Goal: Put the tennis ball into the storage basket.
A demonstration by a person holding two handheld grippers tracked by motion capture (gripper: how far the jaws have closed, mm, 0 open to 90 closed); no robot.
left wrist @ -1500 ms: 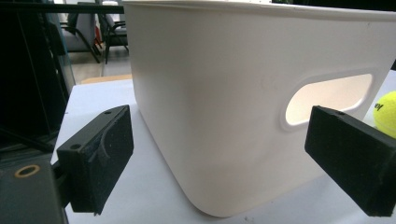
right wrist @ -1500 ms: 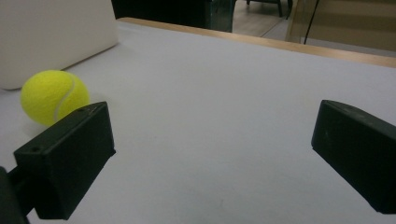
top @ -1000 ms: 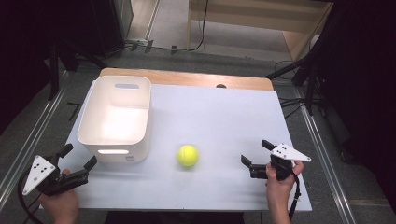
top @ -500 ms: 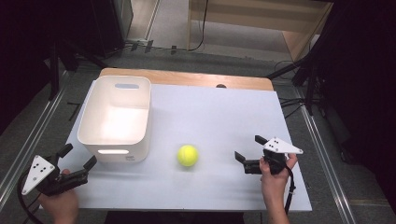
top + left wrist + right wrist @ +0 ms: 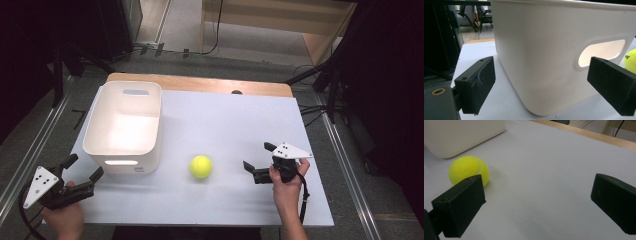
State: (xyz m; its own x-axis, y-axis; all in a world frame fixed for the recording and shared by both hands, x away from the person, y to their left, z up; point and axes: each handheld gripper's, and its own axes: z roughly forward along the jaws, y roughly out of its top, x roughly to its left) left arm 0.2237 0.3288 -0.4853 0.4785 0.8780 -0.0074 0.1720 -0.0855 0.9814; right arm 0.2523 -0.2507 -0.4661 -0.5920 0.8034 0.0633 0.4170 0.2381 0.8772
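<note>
My right gripper (image 5: 259,161) is wide open, low over bare table (image 5: 225,120), jaws aimed left at the ball (image 5: 201,166), which sits near the table's middle with open space between. The bin (image 5: 125,125) stands left of the ball. My left gripper (image 5: 82,168), also wide, hovers at the near-left table edge, facing the bin's corner.

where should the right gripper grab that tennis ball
Across its widest middle, jaws level with the table. The tennis ball is round and sits free of the white bin, so any side likely works; the open right gripper is nearest its right side.
</note>
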